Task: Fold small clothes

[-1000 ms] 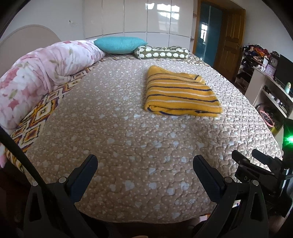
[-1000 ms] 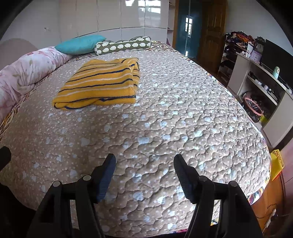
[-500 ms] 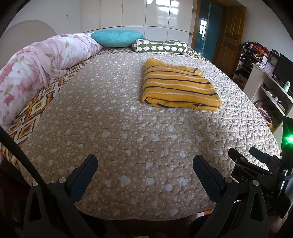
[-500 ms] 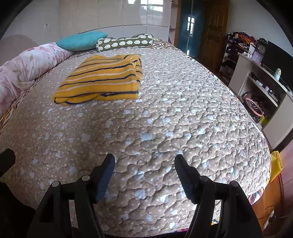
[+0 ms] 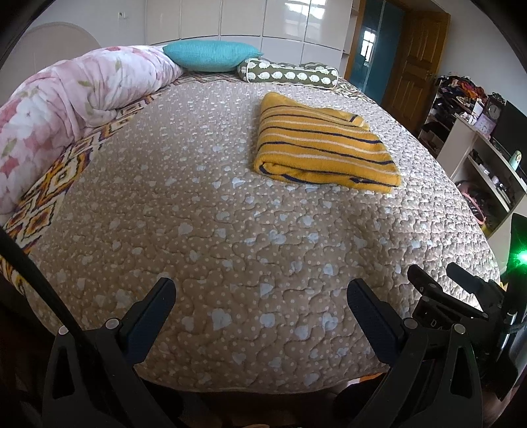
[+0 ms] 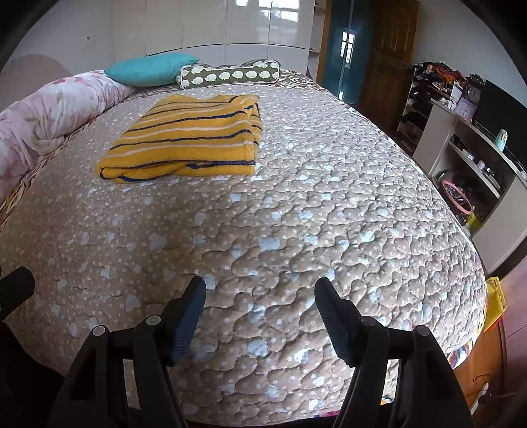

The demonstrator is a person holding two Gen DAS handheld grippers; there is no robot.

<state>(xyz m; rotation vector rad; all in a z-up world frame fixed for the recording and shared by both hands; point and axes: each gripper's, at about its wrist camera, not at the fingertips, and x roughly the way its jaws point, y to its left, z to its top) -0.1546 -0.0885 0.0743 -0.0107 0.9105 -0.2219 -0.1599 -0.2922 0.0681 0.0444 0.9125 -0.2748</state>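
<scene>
Left wrist: folded yellow striped garment (image 5: 321, 149) on bed (image 5: 230, 250) — both grippers empty.

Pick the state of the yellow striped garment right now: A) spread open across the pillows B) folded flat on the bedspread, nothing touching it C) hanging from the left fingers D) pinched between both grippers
B: the yellow striped garment lies folded on the bedspread, while the left gripper and right gripper are both open and well short of it.

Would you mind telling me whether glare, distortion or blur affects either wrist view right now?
Left wrist view: fisheye bulges the bed; a green light flares at right; the striped garment is sharp. Right wrist view: same bulge; glossy wardrobe doors reflect windows; dark corner vignetting.
</scene>
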